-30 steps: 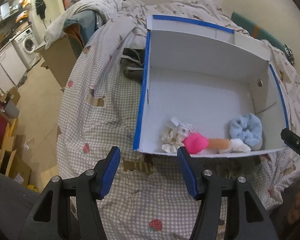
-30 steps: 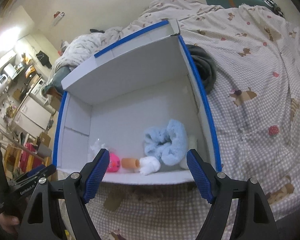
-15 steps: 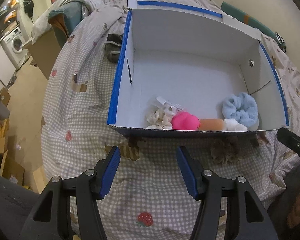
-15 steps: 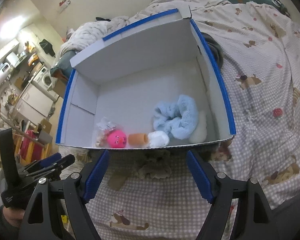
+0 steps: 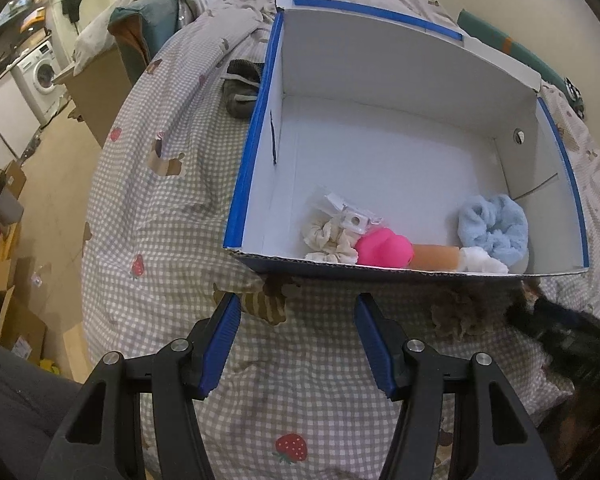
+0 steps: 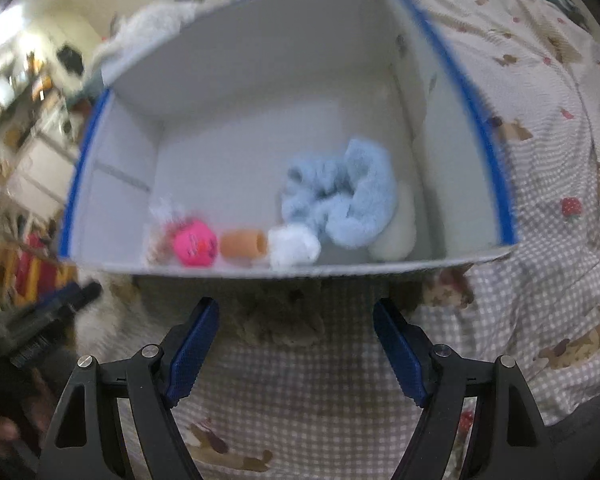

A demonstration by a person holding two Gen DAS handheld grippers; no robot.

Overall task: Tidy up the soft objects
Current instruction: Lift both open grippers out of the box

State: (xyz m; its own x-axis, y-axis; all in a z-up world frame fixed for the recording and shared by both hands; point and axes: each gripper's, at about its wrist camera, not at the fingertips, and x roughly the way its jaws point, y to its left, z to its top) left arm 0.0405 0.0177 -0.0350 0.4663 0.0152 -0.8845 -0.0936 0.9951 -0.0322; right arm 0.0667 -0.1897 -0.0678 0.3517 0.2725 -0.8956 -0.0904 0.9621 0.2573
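Note:
A white cardboard box point(image 5: 380, 52) with blue-taped edges lies on a checked bedspread; it also shows in the right wrist view point(image 6: 260, 60). Along its near wall lie a cream scrunchie point(image 5: 328, 238), a pink toy point(image 5: 384, 248), an orange tube point(image 5: 436, 256), a white fluffy piece point(image 5: 482, 260) and a light blue scrunchie point(image 5: 494, 228). A brown scrunchie point(image 5: 460, 314) lies on the bed just outside the box's near wall. My left gripper point(image 5: 298, 336) is open and empty, in front of the box. My right gripper point(image 6: 296, 344) is open and empty, above the brown scrunchie point(image 6: 280, 316).
A dark folded garment point(image 5: 240, 88) lies on the bed left of the box. The bed's left edge drops to the floor, where cardboard boxes point(image 5: 96, 88) and a washing machine point(image 5: 40, 76) stand. A teal cushion point(image 5: 500, 42) lies beyond the box.
Both grippers have pulled back towards me and risen, so more of the box's inside shows. The right gripper is moving and its view is blurred. The brown scrunchie has come into view.

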